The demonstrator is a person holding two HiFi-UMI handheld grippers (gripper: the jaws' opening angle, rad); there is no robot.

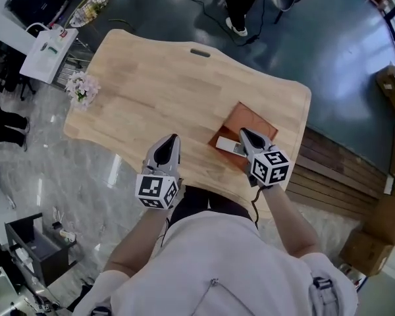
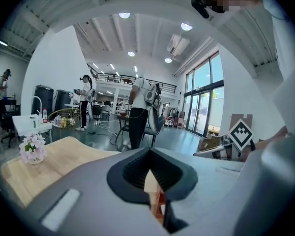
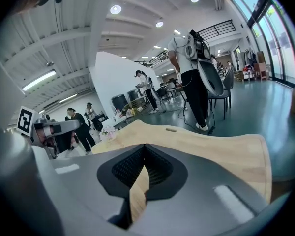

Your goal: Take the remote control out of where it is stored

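Observation:
A flat brown case (image 1: 253, 121) lies on the right part of the wooden table (image 1: 158, 91). A slim white remote control (image 1: 226, 146) rests at the case's near edge, half hidden by my right gripper (image 1: 244, 133). That gripper hangs just above the remote and case with its jaws shut and nothing held. My left gripper (image 1: 174, 139) hovers over bare wood to the left of the case, jaws together and empty. In the left gripper view its jaws (image 2: 150, 175) meet with only a sliver of wood showing. The right gripper view shows the right gripper's (image 3: 143, 168) jaws closed over the tabletop.
A small pot of pale flowers (image 1: 83, 88) stands at the table's left edge. A white bag (image 1: 49, 52) sits on a stand beyond that corner. A dark slot (image 1: 199, 52) marks the far edge. People stand past the table (image 2: 138, 113). Cardboard boxes (image 1: 388, 84) lie on the floor, right.

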